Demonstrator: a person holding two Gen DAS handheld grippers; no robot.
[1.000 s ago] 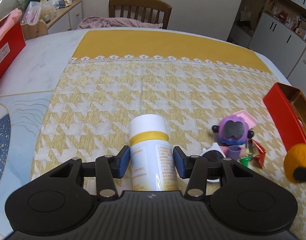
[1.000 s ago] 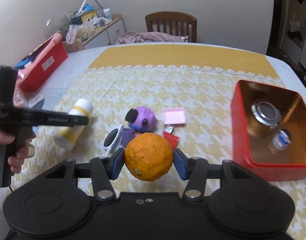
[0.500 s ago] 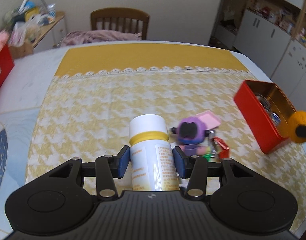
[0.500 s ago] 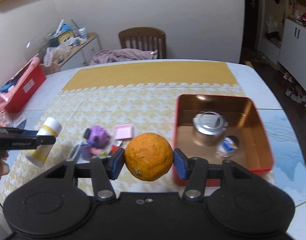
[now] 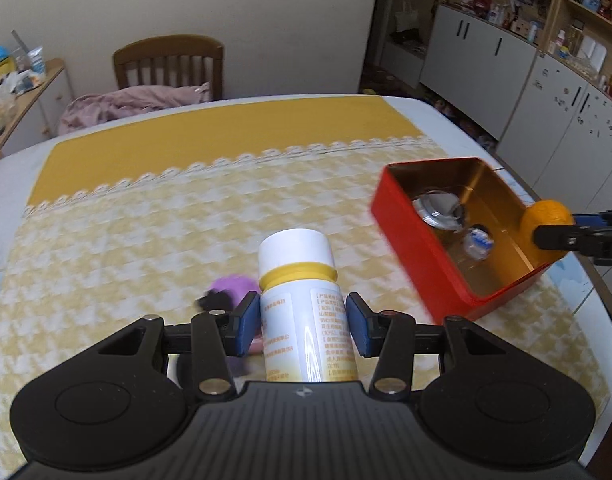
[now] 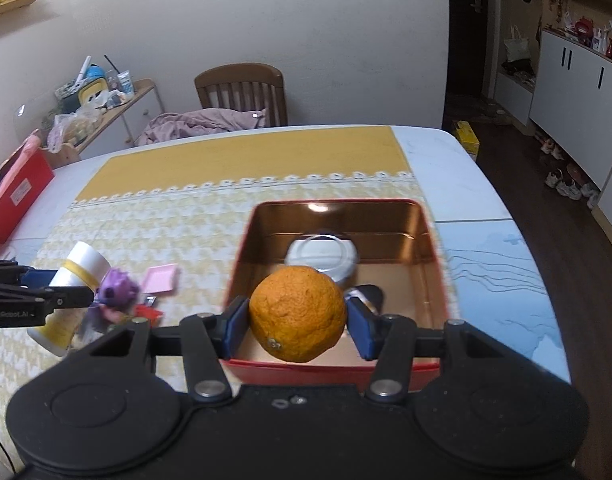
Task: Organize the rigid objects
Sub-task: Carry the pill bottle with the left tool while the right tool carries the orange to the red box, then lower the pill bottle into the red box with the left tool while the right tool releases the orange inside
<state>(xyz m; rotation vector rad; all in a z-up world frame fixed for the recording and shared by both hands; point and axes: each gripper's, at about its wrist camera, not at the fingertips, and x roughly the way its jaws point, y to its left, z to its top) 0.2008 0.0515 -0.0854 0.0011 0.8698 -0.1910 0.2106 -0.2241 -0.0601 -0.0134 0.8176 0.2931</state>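
My left gripper [image 5: 301,328] is shut on a white bottle with a yellow band [image 5: 301,300] and holds it above the cloth, left of the red tin [image 5: 410,236]. It also shows in the right wrist view [image 6: 71,280]. My right gripper [image 6: 297,326] is shut on an orange [image 6: 297,314] and holds it over the near edge of the red tin [image 6: 334,364]. The orange also shows in the left wrist view [image 5: 546,220]. Inside the tin lie a silver lidded jar [image 6: 322,254] and a small bottle [image 5: 480,242].
A purple toy [image 6: 117,290], a pink tray [image 6: 161,278] and small red bits [image 6: 147,312] lie on the yellow houndstooth cloth [image 6: 185,224]. A red box [image 6: 13,196] sits at the table's far left. A wooden chair [image 6: 241,92] stands behind the table.
Both grippers have moved right with their loads. The orange went from above the toys to over the tin's near edge. The bottle has been lifted and carried toward the tin.
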